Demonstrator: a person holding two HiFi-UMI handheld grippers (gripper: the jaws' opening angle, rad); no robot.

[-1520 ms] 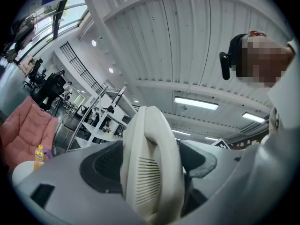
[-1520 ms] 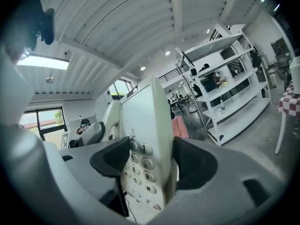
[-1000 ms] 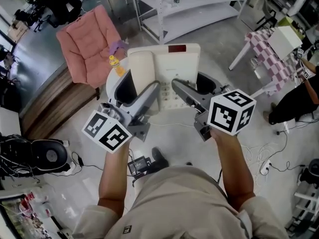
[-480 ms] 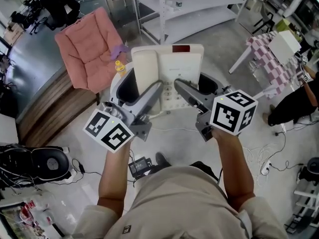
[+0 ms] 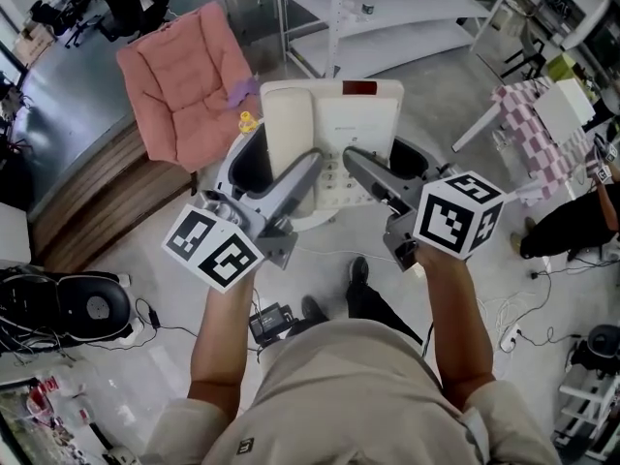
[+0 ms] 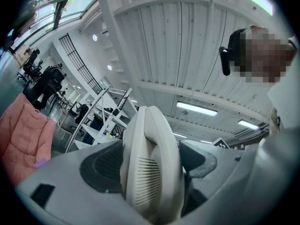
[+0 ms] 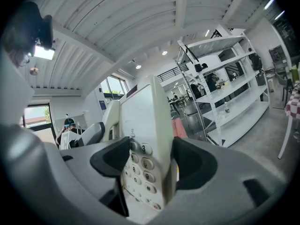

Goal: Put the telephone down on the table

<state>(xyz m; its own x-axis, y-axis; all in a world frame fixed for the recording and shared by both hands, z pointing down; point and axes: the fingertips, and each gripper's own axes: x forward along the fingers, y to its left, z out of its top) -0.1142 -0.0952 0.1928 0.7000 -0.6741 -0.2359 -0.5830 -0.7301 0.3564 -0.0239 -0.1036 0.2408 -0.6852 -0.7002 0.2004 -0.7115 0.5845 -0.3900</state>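
Pink soft chair (image 5: 184, 76) top left, w/ a purple bit (image 5: 244, 91) & small yellow thing (image 5: 247, 120) by its right edge. White shelves (image 5: 407, 17) at top, bottle (image 5: 366, 8) on one. Checked cloth (image 5: 533, 124) far right, white box (image 5: 570, 109) on it.

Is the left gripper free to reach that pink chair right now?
Probably not. The left gripper has its fingers shut on the telephone, which the right gripper also holds; the pink chair sits farther off.

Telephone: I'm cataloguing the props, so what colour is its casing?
The telephone is off-white; the head view shows it best.
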